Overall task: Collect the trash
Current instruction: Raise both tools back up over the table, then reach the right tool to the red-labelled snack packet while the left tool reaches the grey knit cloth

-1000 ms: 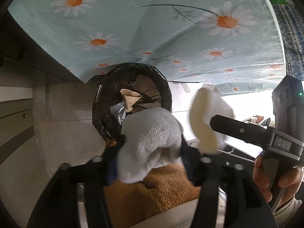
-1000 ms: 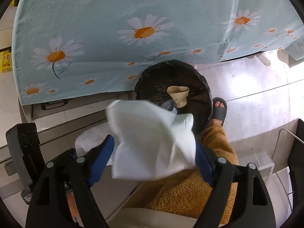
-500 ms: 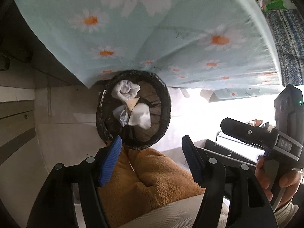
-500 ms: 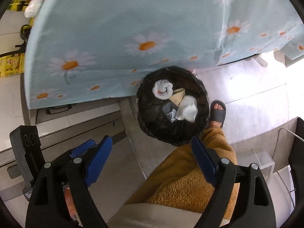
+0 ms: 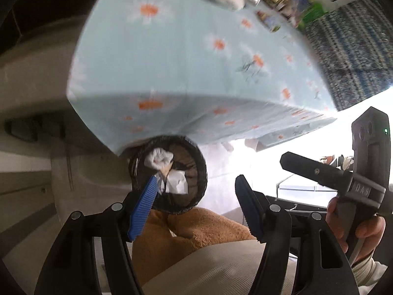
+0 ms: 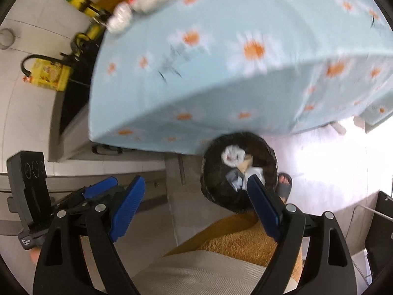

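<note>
Trash lying in the lined bin, both tools empty

A black-lined round bin is seen on the floor, tucked partly under the edge of the daisy-print cloth covering the bench; crumpled white tissues, a tan paper cone and foil scraps are being held inside it. The left tool and right tool are being held above, jaws parted, nothing gripped.

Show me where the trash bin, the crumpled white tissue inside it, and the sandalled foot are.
trash bin (image 6: 216, 191), right wrist view, on its black outer wall.
crumpled white tissue (image 6: 232, 156), right wrist view, on the middle of the wad.
sandalled foot (image 6: 285, 184), right wrist view, on the strap beside the bin.
</note>
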Tool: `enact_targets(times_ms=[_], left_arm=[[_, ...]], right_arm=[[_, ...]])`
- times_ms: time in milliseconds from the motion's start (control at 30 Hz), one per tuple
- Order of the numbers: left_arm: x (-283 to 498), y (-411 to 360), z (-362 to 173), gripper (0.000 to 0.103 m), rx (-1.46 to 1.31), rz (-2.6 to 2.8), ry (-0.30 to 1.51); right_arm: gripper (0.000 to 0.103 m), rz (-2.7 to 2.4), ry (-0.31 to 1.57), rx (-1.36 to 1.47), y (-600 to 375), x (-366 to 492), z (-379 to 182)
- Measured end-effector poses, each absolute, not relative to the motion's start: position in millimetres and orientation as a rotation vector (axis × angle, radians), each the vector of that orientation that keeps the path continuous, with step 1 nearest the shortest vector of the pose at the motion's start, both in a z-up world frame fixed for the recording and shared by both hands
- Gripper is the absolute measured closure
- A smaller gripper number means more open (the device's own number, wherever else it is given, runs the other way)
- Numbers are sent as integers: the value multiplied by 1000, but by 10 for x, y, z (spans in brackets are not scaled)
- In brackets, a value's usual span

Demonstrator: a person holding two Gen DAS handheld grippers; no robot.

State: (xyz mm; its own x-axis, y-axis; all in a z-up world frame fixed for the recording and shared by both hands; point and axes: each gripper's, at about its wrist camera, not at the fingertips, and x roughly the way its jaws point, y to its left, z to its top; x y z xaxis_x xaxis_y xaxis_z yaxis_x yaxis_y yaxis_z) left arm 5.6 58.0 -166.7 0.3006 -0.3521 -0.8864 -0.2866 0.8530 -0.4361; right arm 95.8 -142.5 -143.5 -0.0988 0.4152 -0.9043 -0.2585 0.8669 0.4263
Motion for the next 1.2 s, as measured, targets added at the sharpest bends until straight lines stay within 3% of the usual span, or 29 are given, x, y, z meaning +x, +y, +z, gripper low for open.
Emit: enact_targets(times_ms=[567, 1067, 1200], left_arm=[[124, 685, -873, 39, -500, -114, 1072], [435, 692, -607, 39, -503, -77, 978], [629, 722, -617, 31, -525, -37, 981]], right_arm=[[19, 525, 1277, 75, -1525, 1160, -418], [19, 496, 1173, -37, -1562, 1615, -245], [19, 486, 1154, -61, -1530, 1887, -279]])
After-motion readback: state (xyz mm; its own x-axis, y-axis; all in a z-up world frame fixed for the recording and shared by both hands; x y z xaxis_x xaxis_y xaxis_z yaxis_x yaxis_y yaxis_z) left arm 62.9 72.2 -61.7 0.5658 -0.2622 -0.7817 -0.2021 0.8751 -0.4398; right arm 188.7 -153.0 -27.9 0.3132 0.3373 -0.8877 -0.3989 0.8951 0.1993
